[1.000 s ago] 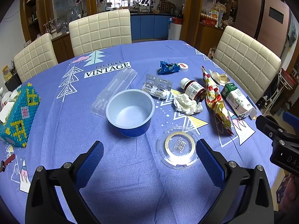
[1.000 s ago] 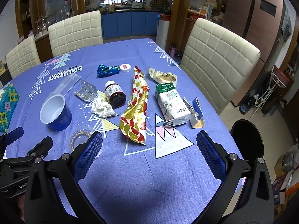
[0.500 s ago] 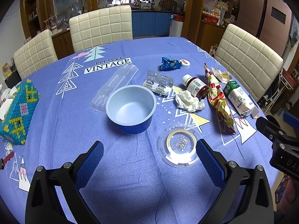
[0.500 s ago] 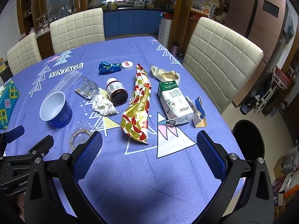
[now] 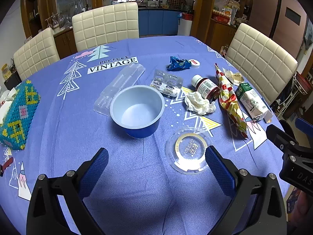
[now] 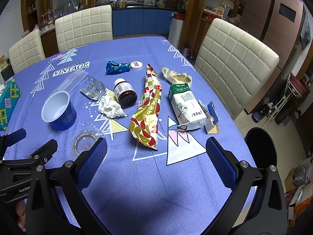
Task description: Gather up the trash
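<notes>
Trash is strewn over a blue tablecloth (image 5: 137,186). A blue cup (image 5: 138,110) stands upright beside a clear round lid (image 5: 188,150). To their right lie a crumpled tissue (image 5: 198,102), a brown bottle (image 5: 206,87) on its side, a red-gold snack bag (image 6: 148,115), a white-green milk carton (image 6: 185,105), a blister pack (image 5: 167,82) and a blue wrapper (image 5: 179,63). My left gripper (image 5: 156,168) is open above the cloth just short of the cup and lid. My right gripper (image 6: 156,162) is open near the snack bag's lower end.
A clear plastic tray (image 5: 121,82) lies behind the cup. A beaded tissue box (image 5: 16,115) sits at the table's left edge. Cream chairs (image 6: 232,58) ring the table. A black bin (image 6: 262,150) stands on the floor at the right.
Both grippers have lifted and drawn back a little, so the trash sits slightly farther off in both views. Nothing on the table moved.
</notes>
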{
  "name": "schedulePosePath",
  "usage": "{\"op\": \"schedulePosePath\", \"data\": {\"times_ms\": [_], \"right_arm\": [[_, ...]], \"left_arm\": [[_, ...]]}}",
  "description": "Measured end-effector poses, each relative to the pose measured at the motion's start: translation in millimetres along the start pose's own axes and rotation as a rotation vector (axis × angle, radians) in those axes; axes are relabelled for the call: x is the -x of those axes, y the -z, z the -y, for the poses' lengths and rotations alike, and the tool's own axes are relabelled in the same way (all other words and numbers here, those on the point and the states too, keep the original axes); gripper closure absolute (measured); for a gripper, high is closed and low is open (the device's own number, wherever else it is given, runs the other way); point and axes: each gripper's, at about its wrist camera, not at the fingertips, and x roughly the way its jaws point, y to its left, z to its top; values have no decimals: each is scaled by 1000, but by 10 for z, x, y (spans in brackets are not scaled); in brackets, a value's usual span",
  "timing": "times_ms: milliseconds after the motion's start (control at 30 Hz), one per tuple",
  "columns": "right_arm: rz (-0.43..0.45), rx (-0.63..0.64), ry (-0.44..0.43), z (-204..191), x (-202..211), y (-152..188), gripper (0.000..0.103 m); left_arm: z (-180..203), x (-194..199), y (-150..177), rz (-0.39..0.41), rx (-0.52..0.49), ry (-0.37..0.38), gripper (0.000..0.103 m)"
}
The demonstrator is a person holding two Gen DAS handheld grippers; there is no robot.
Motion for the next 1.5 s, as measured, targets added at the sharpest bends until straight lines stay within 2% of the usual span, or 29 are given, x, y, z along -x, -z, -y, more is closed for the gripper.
{"op": "schedulePosePath", "data": {"times_ms": [700,1500], "right_arm": [[-43,22,-23,-51,-194,3,3],[-164,74,-58,-256,-842,-116,7]], "left_arm": [[-44,-141,-12,-38,15,-16,6],[-151,-637,-240,-105,39,-62,6]]}}
